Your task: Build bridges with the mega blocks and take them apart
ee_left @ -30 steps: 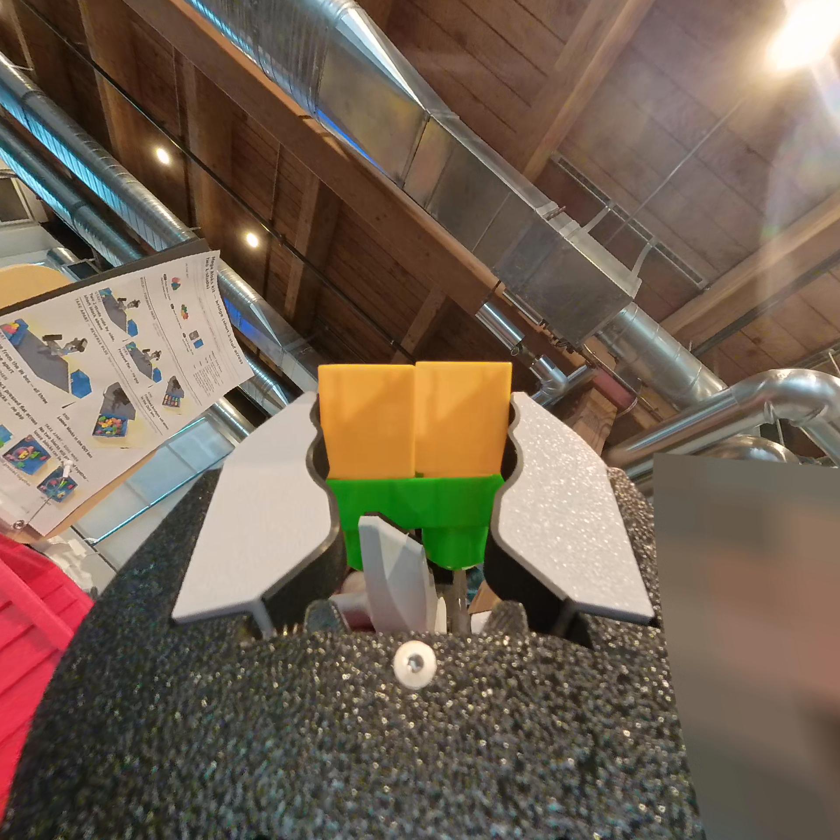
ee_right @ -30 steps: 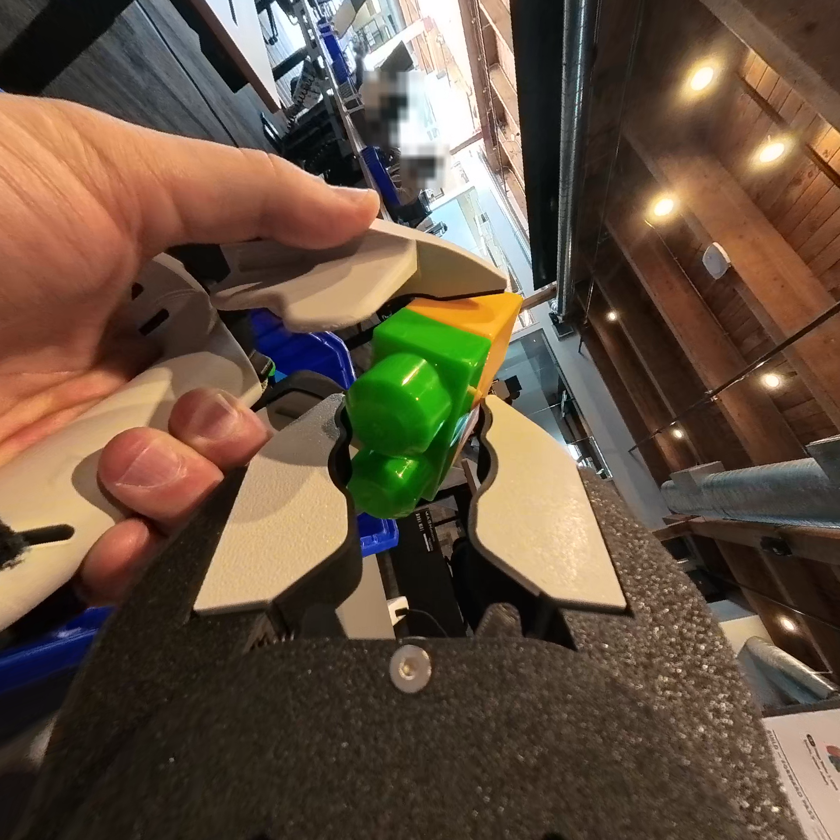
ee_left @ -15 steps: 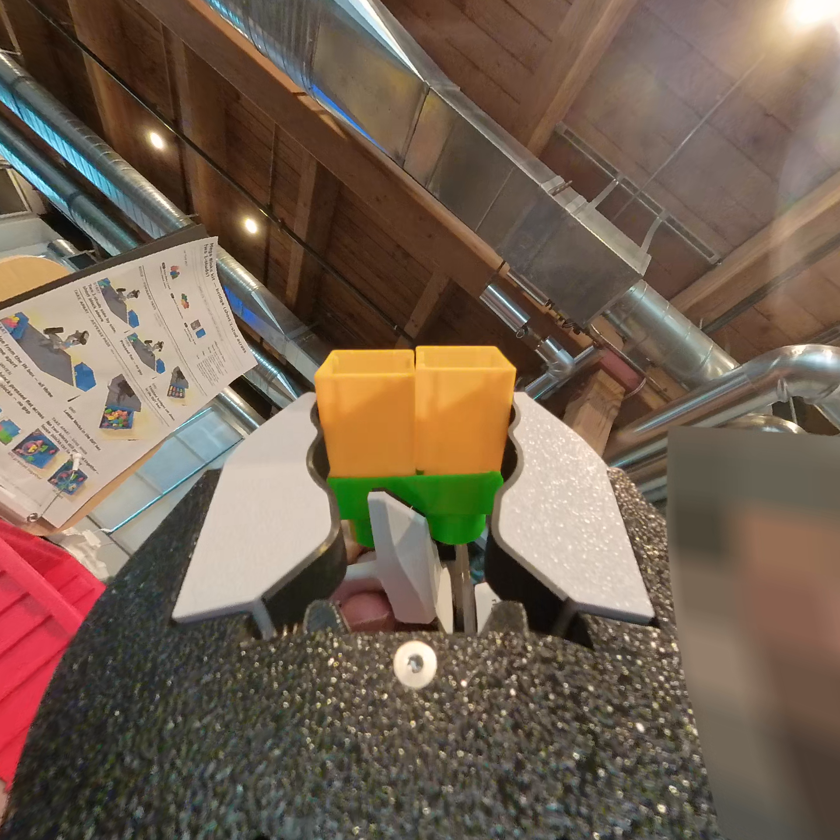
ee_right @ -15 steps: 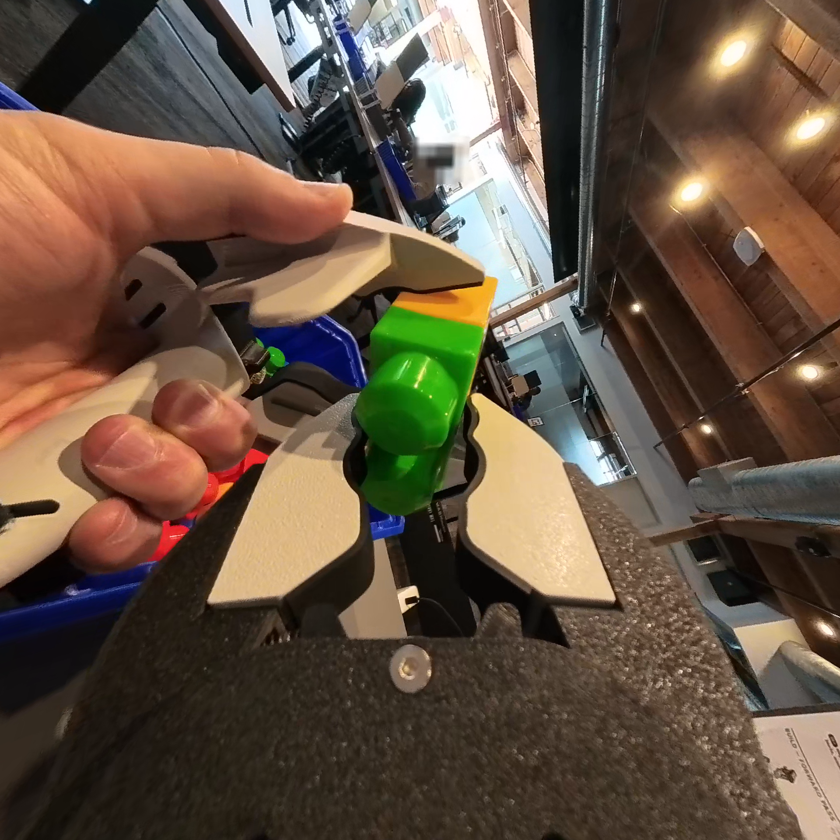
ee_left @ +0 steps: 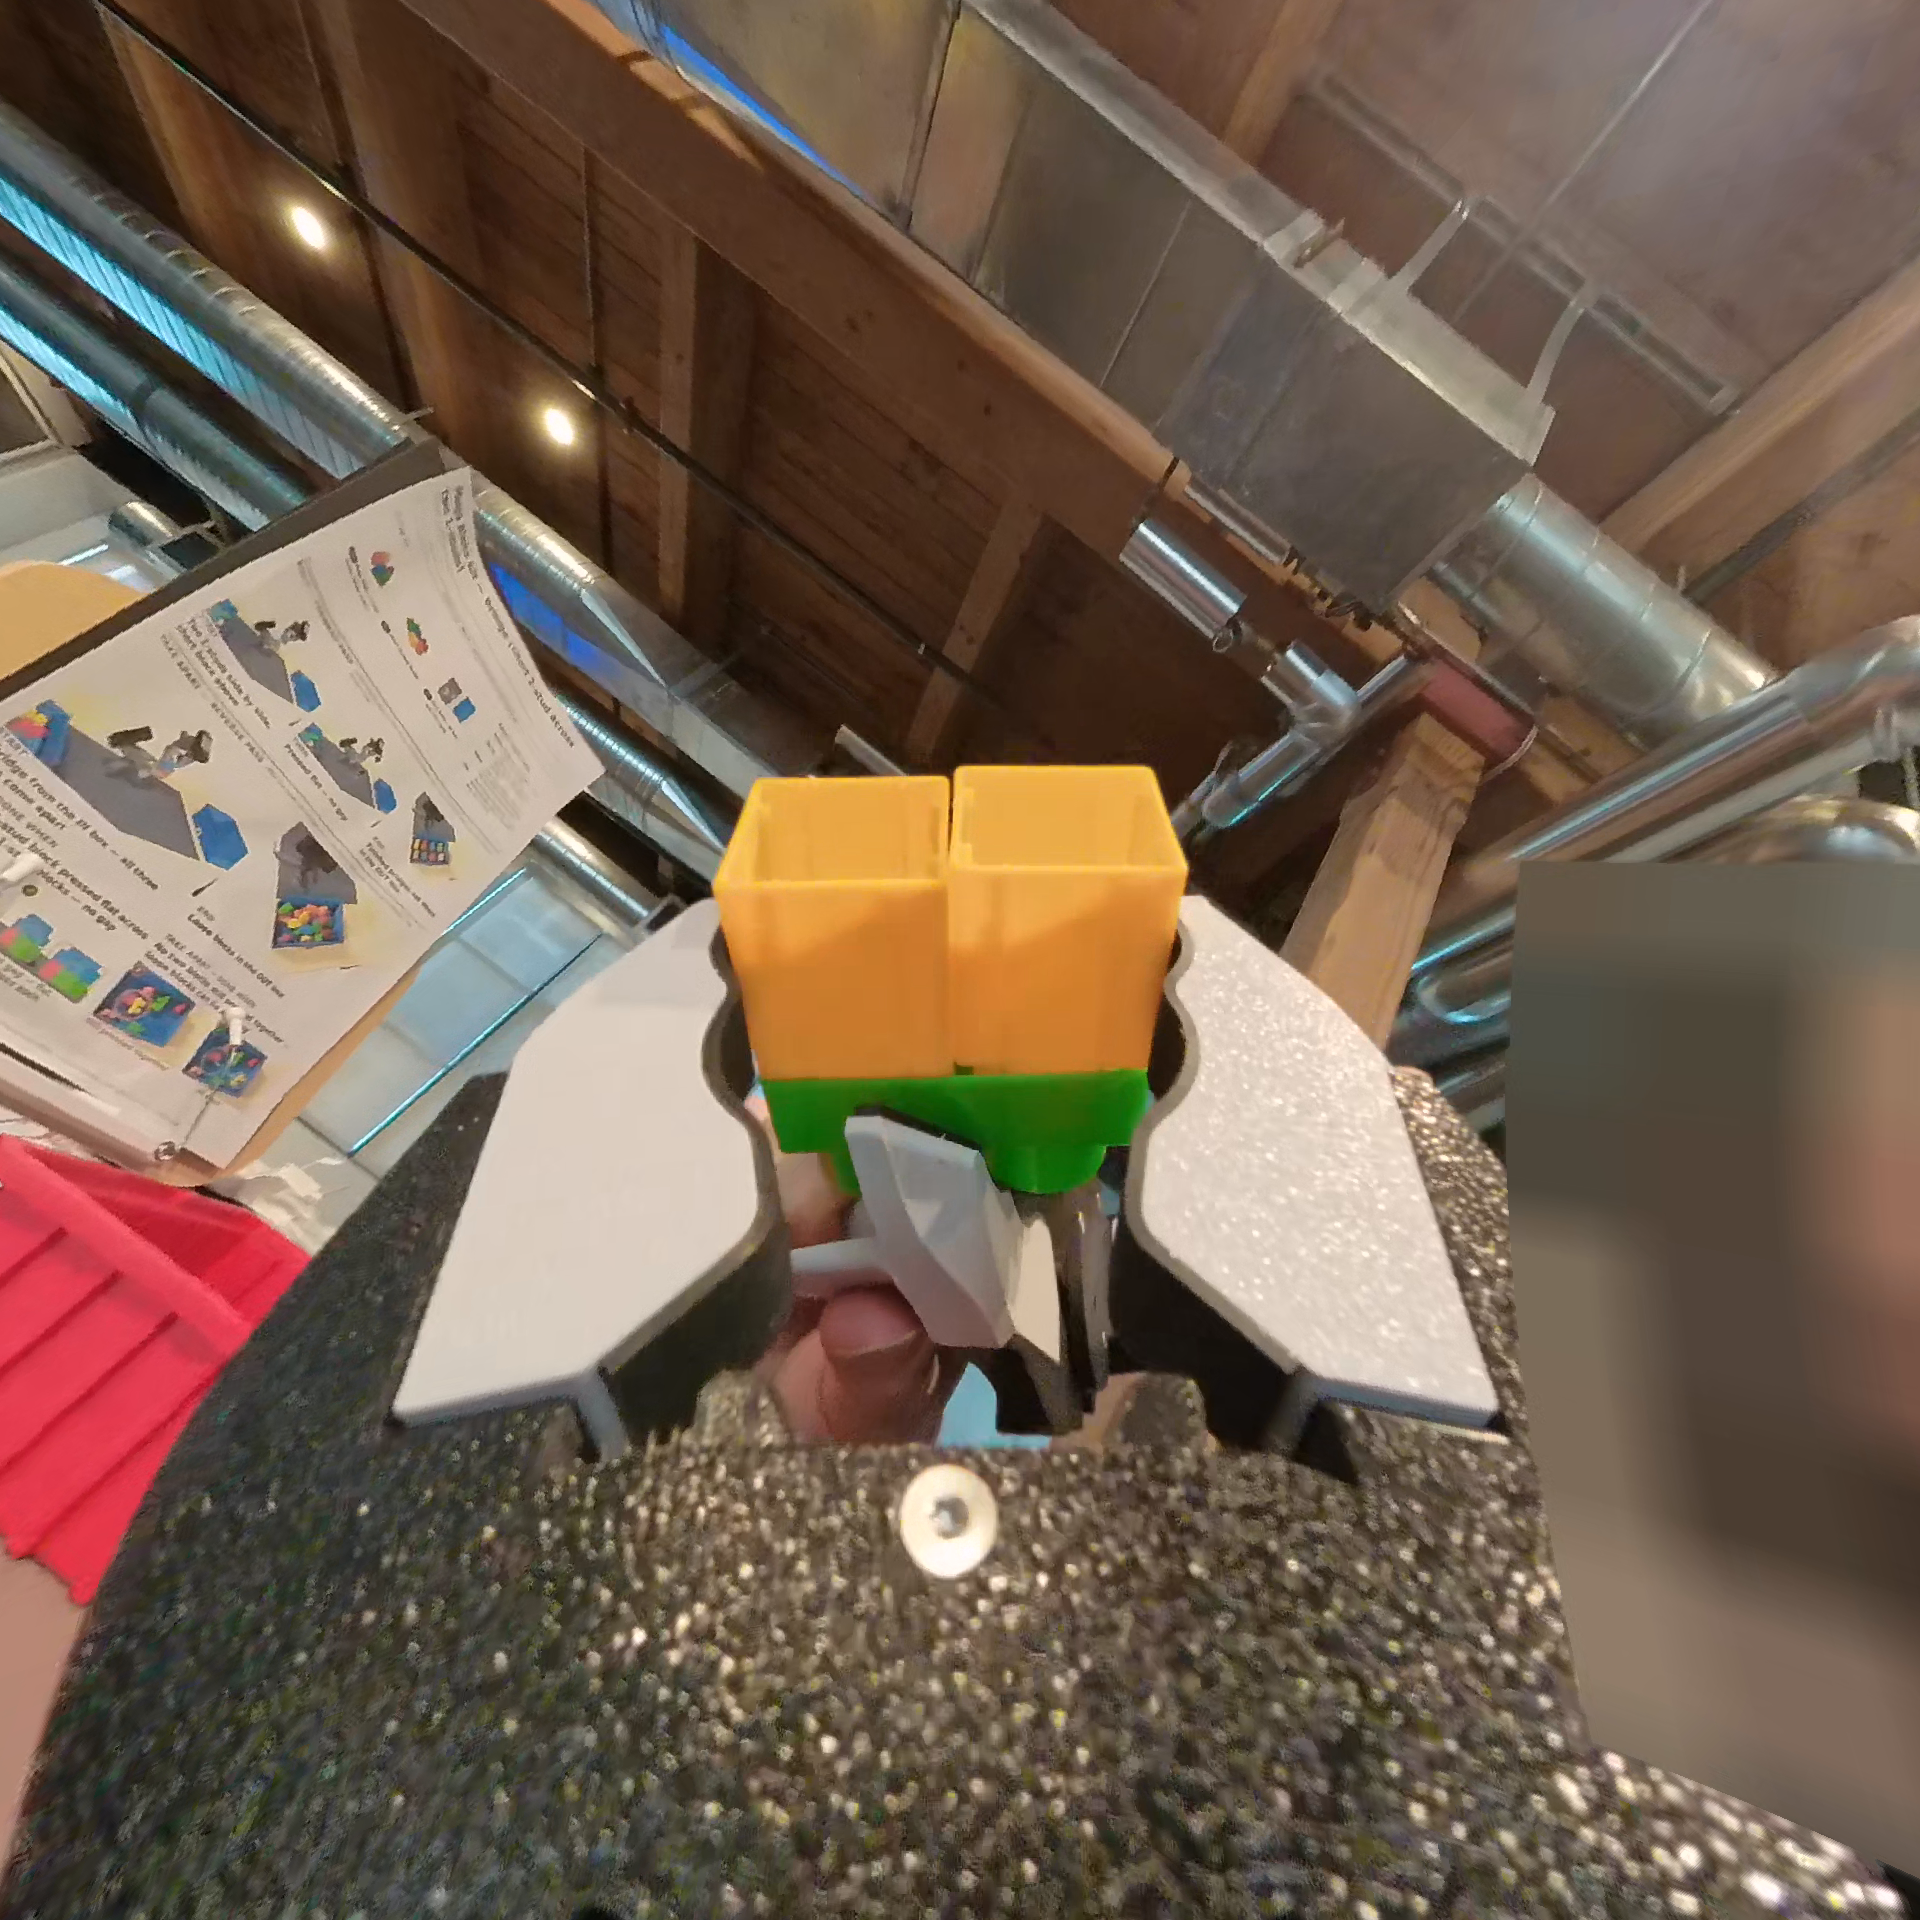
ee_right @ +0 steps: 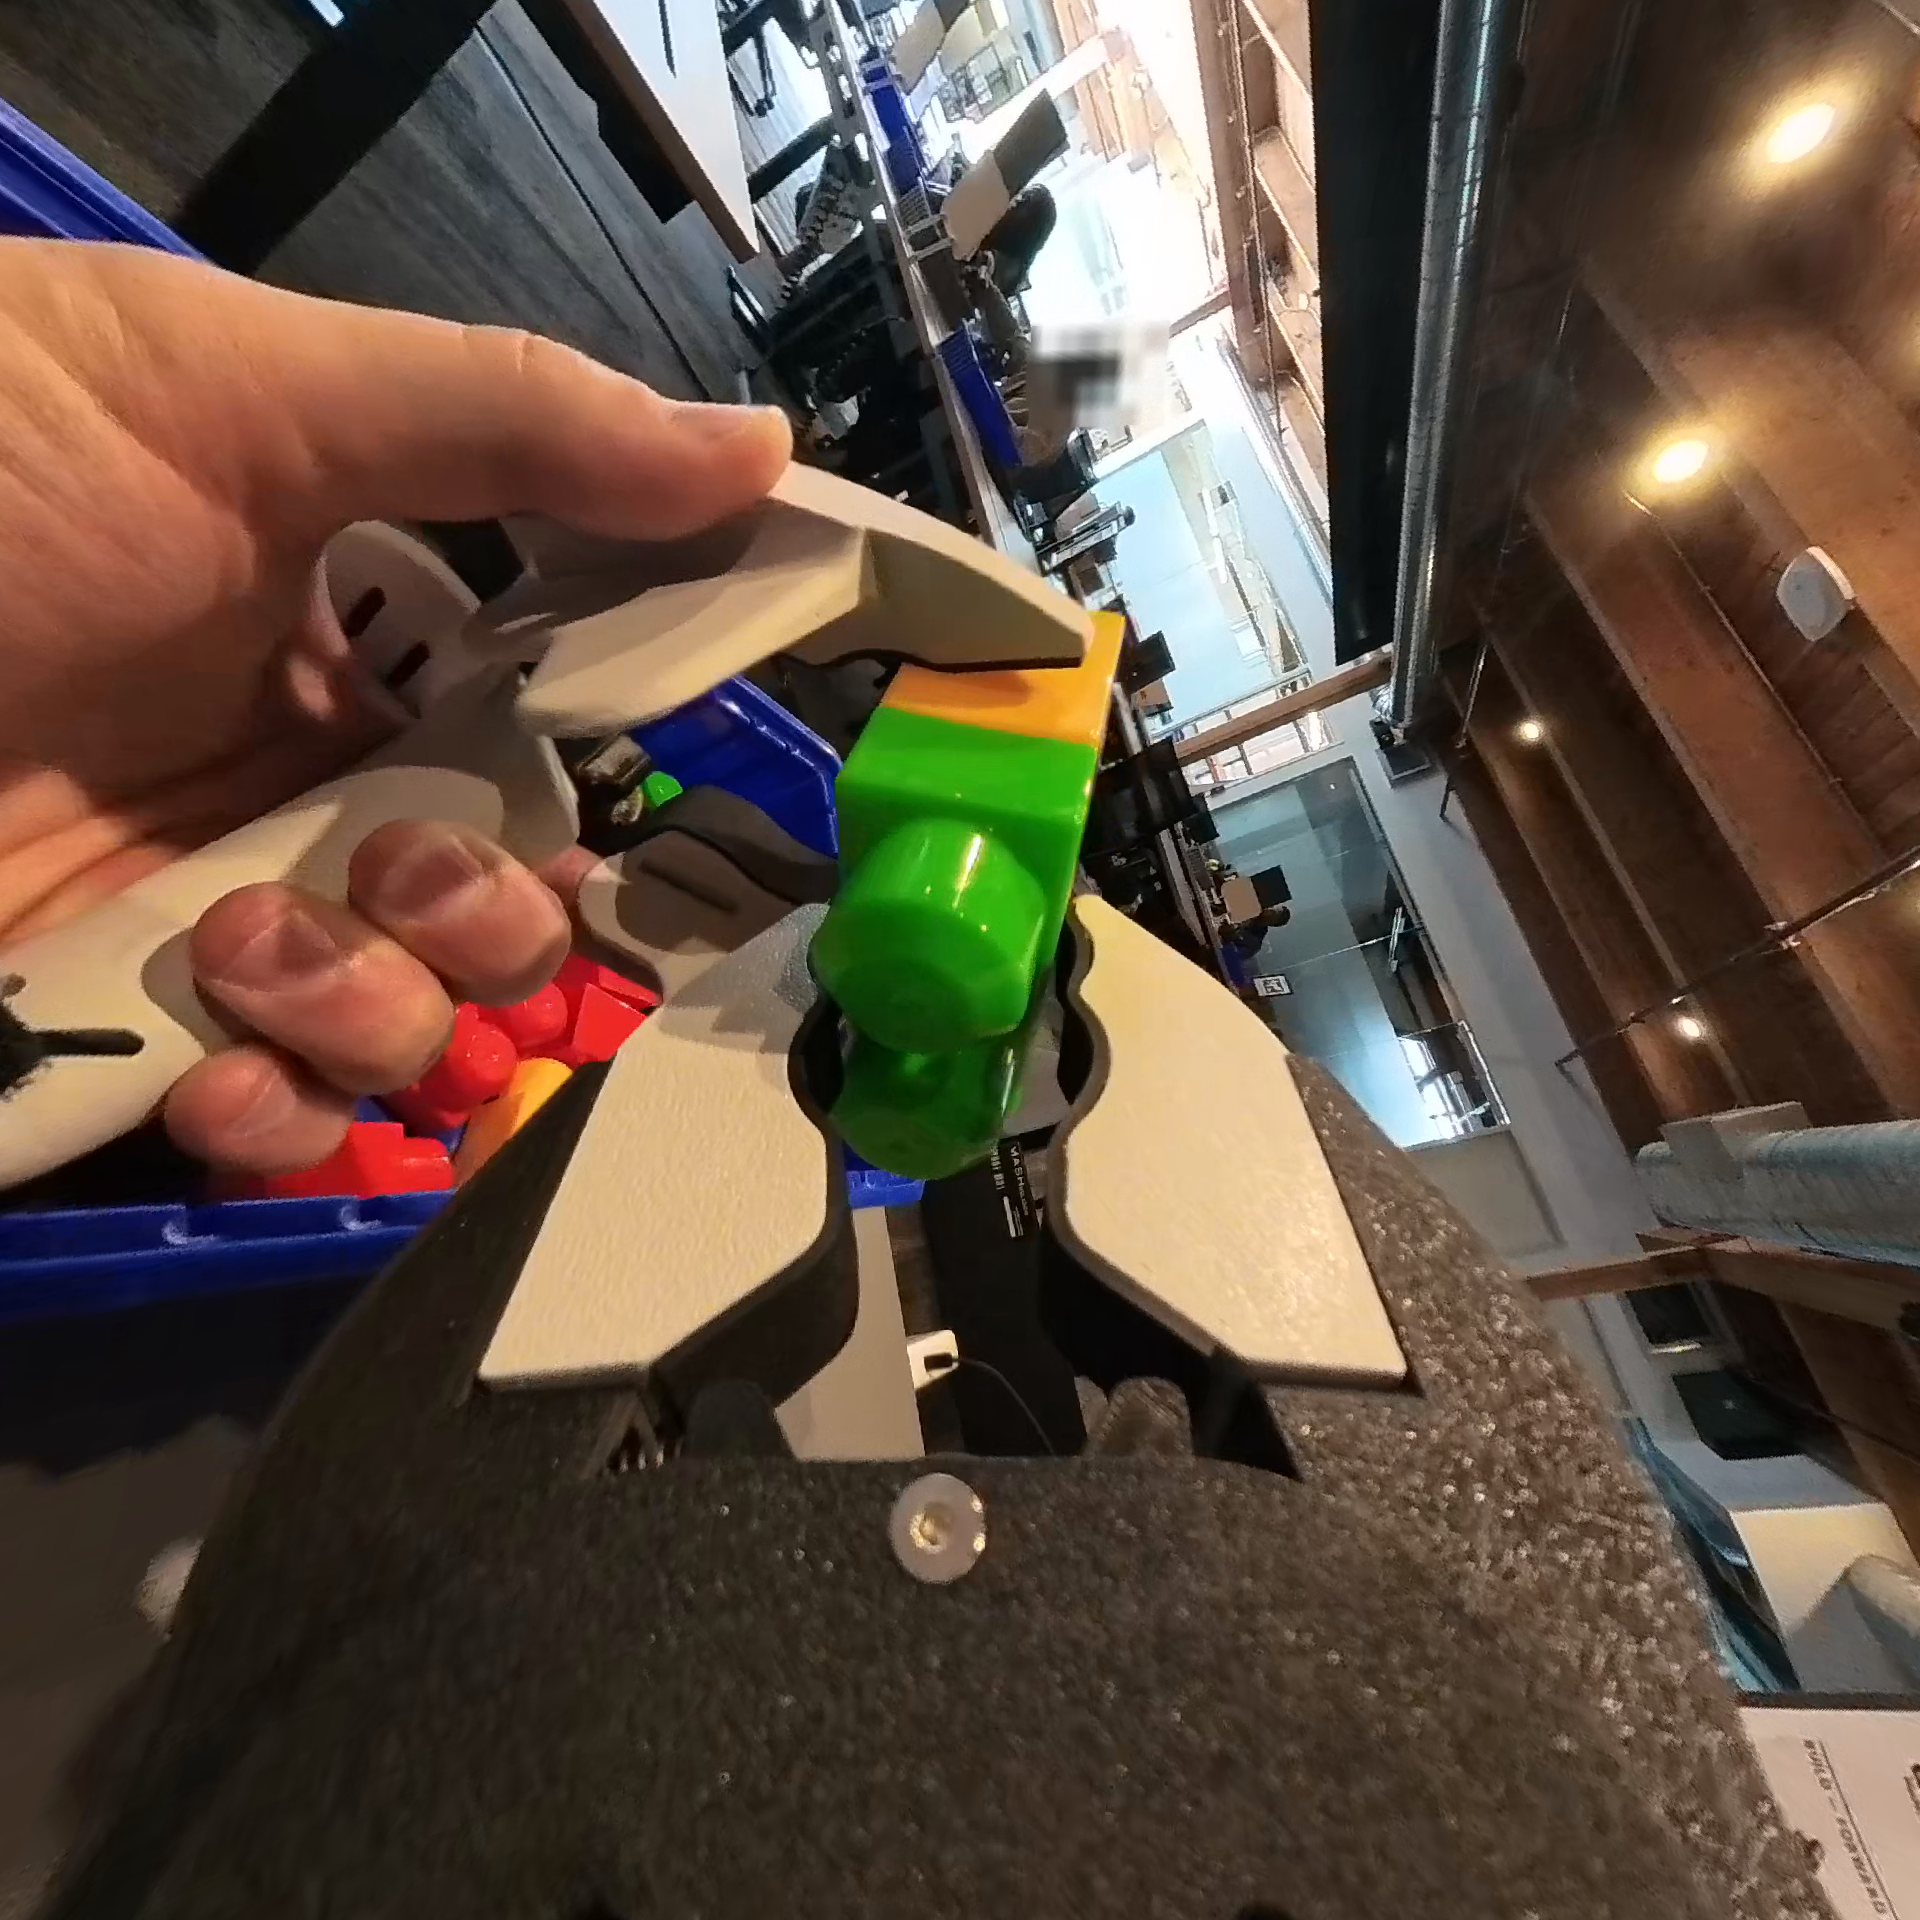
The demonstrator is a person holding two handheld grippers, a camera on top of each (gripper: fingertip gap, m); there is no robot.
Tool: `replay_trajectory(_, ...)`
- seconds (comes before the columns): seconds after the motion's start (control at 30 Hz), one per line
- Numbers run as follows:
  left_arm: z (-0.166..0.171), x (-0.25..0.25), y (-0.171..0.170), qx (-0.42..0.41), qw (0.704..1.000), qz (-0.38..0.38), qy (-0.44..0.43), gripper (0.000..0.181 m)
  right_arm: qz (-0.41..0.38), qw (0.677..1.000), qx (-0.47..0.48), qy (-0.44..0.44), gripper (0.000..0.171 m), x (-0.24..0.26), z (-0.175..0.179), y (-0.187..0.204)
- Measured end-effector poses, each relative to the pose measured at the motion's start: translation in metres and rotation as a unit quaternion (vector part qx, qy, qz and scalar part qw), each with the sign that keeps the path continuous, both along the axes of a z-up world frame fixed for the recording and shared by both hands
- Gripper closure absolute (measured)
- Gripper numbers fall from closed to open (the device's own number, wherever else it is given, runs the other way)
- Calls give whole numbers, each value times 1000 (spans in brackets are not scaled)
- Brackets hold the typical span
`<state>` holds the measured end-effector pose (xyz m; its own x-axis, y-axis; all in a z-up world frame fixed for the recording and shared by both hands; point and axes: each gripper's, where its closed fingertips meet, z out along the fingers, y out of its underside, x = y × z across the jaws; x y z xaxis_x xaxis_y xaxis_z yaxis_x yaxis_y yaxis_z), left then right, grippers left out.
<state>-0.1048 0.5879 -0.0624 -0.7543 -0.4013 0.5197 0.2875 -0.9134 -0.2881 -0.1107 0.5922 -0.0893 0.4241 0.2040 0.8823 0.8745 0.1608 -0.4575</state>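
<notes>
A small bridge is held up in the air: two orange blocks (ee_left: pixel 951 935) side by side, hollow undersides facing up, joined to a green block (ee_left: pixel 956 1112). My left gripper (ee_left: pixel 951 997) is shut on the orange blocks, a finger on each outer side. In the right wrist view, my right gripper (ee_right: pixel 940 1029) is shut on the green block (ee_right: pixel 956 831) at its studs. The orange blocks (ee_right: pixel 1039 691) sit behind it under a finger of the left gripper (ee_right: pixel 831 592). A grey finger of the right gripper (ee_left: pixel 935 1226) shows below the green block.
A hand (ee_right: pixel 260 468) holds the left gripper. A blue bin (ee_right: pixel 260 1236) holding red and orange blocks (ee_right: pixel 488 1060) lies below left. A red bin (ee_left: pixel 104 1330) and a printed instruction sheet (ee_left: pixel 239 831) are at left. Wooden ceiling and metal ducts (ee_left: pixel 1247 312) lie beyond.
Both grippers have tilted with the bridge still held. The orange blocks' hollow ends now show in the left view. The blue bin's red blocks have come into the right view.
</notes>
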Motion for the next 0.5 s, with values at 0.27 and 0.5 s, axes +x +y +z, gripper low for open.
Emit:
replay_trajectory(0.27, 6, 14, -30, 97, 994, -42, 42, 104, 19, 1000, -9, -4, 133, 13, 10, -26)
replay_trajectory(0.5, 11, 40, -71, 143, 983, -98, 59, 105, 10, 1000, -8, -24, 133, 41, 18, -63)
